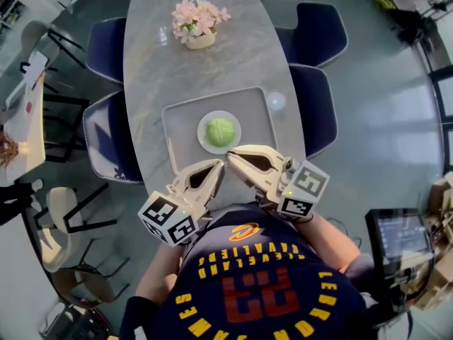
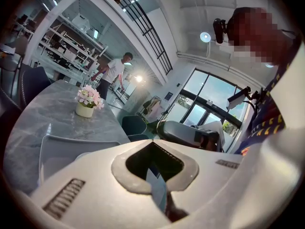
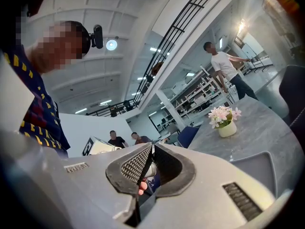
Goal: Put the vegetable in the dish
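- Resting on the white dish [image 1: 204,136], the green vegetable [image 1: 220,129] lies just ahead of both sets of tongs. Only the head view shows it.
- The dish sits on a grey tray [image 1: 180,119] on the marbled bench [image 1: 152,55]. The tray's near edge is just beyond the tong tips.
- Left tongs [image 1: 218,165]: held close to the person's chest, angled inward and forward, above the bench's near end.
- Right tongs [image 1: 232,156]: mirrored from the other side, with the tip just beside the left tip.
- Left gripper view: the left tongs [image 2: 152,143] are closed tip to tip with nothing gripped. The tray [image 2: 62,149] is ahead and to their left, and the flower pot [image 2: 86,105] is far beyond. Neither dish nor vegetable can be made out here.
- Right gripper view: the right tongs [image 3: 152,146] are likewise closed and empty. A tray corner [image 3: 257,168] is to their right, and the flower pot [image 3: 225,121] is beyond it.
- Head view only: blue chairs [image 1: 315,30] flank the bench.
- Gripper views only: a standing person [image 2: 114,73] is beyond the bench's far end.
- Right gripper view only: two further people [image 3: 114,138] are in the background to the left of the tongs.
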